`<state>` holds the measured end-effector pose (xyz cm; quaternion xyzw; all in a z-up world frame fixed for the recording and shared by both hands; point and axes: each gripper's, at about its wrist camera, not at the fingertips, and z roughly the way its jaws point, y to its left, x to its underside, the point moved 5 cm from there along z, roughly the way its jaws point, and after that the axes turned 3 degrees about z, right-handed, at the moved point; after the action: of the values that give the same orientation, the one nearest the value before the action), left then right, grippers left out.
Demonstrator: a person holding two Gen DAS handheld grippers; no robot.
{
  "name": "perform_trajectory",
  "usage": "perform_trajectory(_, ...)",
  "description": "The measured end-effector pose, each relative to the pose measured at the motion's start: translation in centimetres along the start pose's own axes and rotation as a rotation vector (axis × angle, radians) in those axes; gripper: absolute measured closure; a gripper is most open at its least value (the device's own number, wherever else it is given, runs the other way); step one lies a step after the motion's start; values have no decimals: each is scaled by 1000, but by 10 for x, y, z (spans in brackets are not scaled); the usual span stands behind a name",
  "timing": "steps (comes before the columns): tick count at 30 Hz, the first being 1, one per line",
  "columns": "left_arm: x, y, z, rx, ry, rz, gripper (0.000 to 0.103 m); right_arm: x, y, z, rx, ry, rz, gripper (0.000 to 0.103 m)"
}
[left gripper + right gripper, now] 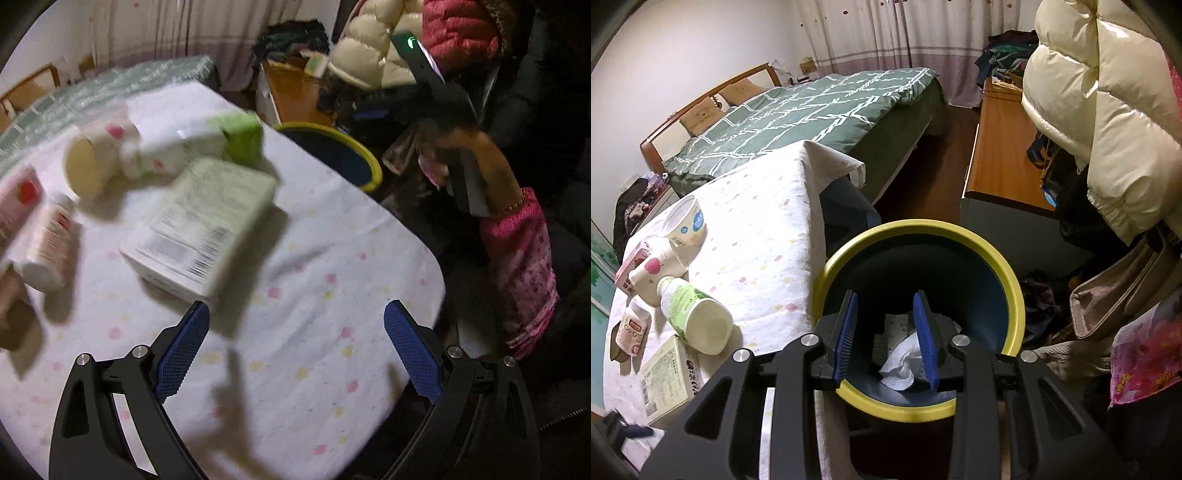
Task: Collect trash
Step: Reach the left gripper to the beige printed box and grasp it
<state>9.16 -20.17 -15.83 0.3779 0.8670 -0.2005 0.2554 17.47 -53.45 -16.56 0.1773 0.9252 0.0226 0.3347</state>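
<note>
Both grippers empty; trash lies partly in the bin, partly on the table.

The left gripper [295,347] hangs over the bare near part of the table [332,295], its jaws spread wide with nothing between them. The right gripper [888,339] is poised above the yellow-rimmed bin [1008,273], which stands just beside the table edge; its jaws are partly parted and grasp nothing. Crumpled white tissue [899,363] and a printed paper [895,325] lie at the bottom of the bin. On the flowered cloth remain a flat carton [666,373], a white and green bottle on its side [696,315], a small pill bottle [631,330], a pink-marked bottle [653,275], a pink box [629,266] and a tub [685,223], clustered close together, several touching. The left wrist view is blurred.
</note>
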Motion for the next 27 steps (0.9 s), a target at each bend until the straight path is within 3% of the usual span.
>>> perform_trajectory(3, -12, 21, -5, -97, -10, 4, 8, -1, 1, -1, -7, -6, 7, 73)
perform_trajectory(8, -33, 43, 15, -186, 5, 67, 8, 0, 0, -4, -8, -9, 0, 72)
perform_trajectory(15, -53, 47, 46, -147, 53, 139, 7, -1, -12, -5, 3, -12, 24, 72)
perform_trajectory(24, -63, 55, 66, -124, 99, 136, 7, 4, -17, 3, -10, 8, 32, 72)
perform_trajectory(27, -64, 54, 71, -116, 109, 144, 13, 5, -19, 4, -12, 8, 36, 72)
